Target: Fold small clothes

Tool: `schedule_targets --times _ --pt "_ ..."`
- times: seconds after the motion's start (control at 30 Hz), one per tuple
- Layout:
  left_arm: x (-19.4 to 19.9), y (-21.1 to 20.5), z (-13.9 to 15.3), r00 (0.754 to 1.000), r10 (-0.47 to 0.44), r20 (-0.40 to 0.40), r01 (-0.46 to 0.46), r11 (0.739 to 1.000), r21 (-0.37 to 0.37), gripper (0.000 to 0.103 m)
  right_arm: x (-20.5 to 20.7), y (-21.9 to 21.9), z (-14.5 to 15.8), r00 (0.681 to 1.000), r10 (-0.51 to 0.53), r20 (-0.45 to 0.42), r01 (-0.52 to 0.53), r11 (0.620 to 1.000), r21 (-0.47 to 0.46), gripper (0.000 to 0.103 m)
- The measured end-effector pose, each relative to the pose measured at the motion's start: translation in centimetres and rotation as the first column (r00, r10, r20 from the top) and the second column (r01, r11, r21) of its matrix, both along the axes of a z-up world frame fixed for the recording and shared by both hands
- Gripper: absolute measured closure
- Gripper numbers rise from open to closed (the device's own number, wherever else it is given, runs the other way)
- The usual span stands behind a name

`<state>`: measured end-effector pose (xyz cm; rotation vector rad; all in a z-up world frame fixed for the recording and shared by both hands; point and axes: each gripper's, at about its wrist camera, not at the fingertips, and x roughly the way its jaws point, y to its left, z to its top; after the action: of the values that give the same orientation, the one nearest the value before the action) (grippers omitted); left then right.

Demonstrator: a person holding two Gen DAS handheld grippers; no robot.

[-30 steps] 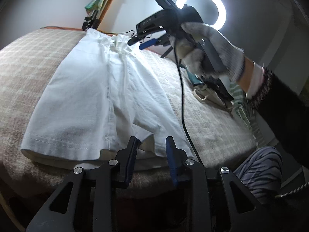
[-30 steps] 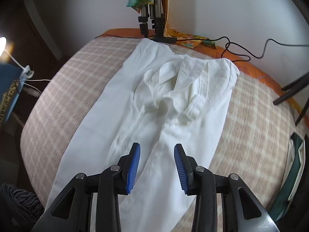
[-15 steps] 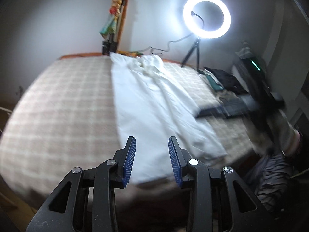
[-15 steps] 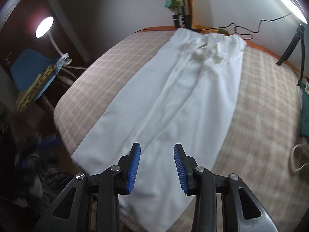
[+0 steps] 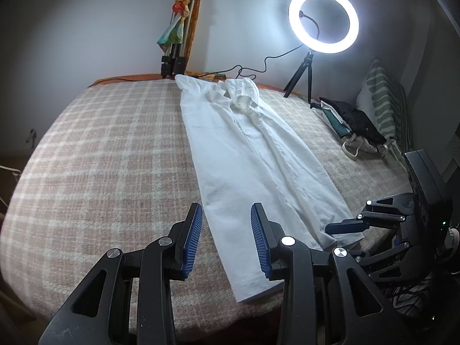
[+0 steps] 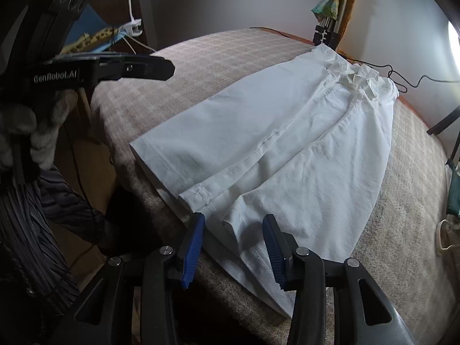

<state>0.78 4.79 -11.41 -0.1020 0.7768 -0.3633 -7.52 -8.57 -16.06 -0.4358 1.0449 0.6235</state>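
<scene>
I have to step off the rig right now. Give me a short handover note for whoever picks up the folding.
Left gripper: open, empty, over the near hem.
Right gripper: open, empty, at the other hem corner.
White shorts: spread flat lengthwise on the checked blanket, waistband at the far end, hems at the near edge.
Done: laid out; no fold visible.
Left: grip the hems, make every fold.

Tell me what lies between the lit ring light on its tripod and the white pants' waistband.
In the left wrist view, between the lit ring light and the white cotton pants lie only bare plaid blanket and the light's thin black cable.
</scene>
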Motion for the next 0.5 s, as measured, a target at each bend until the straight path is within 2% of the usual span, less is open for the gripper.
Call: schedule_targets --times 0.03,0.17,0.27,0.33,0.43,0.5 --pt "0.0 0.0 -0.1 1.0 0.002 -0.001 -0.002 1.0 0.005 0.07 0.1 -0.1 0.0 1.0 -0.003 -0.002 0.003 1.0 0.003 0.072" --pt "-0.2 0.2 -0.2 1.0 0.01 0.002 -0.01 1.0 0.012 0.07 0.4 -0.5 0.2 1.0 -0.016 -0.002 0.016 1.0 0.026 0.101" --pt "-0.2 0.3 -0.3 1.0 0.015 0.002 -0.015 1.0 0.014 0.07 0.2 -0.7 0.7 0.999 0.01 -0.035 -0.007 0.997 0.083 0.101" --pt "-0.2 0.1 -0.4 1.0 0.014 0.002 -0.014 1.0 0.019 0.07 0.0 -0.5 0.7 0.999 0.028 -0.024 -0.026 0.997 0.073 0.101" --pt "-0.2 -0.2 -0.2 1.0 0.007 0.007 -0.007 1.0 0.023 0.07 0.3 -0.5 0.5 0.997 0.044 -0.061 -0.04 0.996 0.078 0.1" --pt "-0.4 -0.5 0.0 1.0 -0.003 0.021 0.003 1.0 0.027 0.07 0.8 -1.1 1.2 0.994 0.05 -0.101 -0.034 0.988 0.152 0.094"
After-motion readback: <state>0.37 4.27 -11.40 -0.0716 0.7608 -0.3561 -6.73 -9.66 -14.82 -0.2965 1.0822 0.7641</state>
